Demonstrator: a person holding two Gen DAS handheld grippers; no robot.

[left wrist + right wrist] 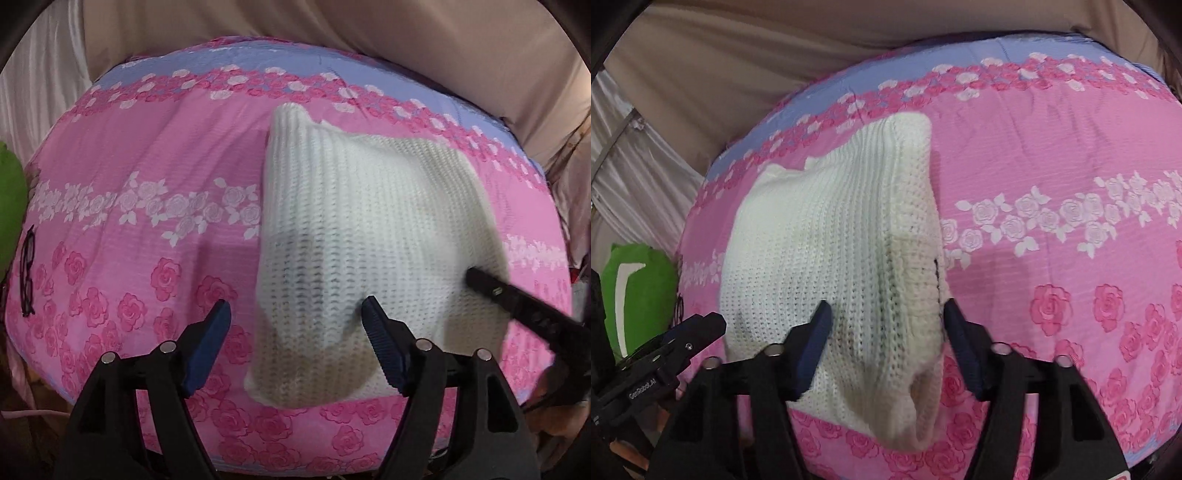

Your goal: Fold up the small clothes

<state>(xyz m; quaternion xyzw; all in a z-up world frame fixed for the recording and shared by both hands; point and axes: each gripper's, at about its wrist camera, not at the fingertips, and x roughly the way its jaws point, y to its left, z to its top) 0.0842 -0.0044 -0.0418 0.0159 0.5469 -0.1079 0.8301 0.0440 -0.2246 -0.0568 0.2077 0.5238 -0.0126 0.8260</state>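
A white knitted garment (362,229) lies folded on the pink rose-print bedspread (147,236). My left gripper (295,317) is open, its jaws spread over the garment's near left edge, nothing held. In the right wrist view the garment (831,240) fills the centre-left. My right gripper (884,317) is open, jaws spread over the garment's near right edge, nothing held. The right gripper also shows at the right of the left wrist view (517,299); the left gripper shows at the lower left of the right wrist view (672,347).
Black-framed glasses (27,269) lie on the bedspread at the far left. A green object (635,295) sits beside the bed's left edge. Beige and white curtains (406,40) hang behind the bed.
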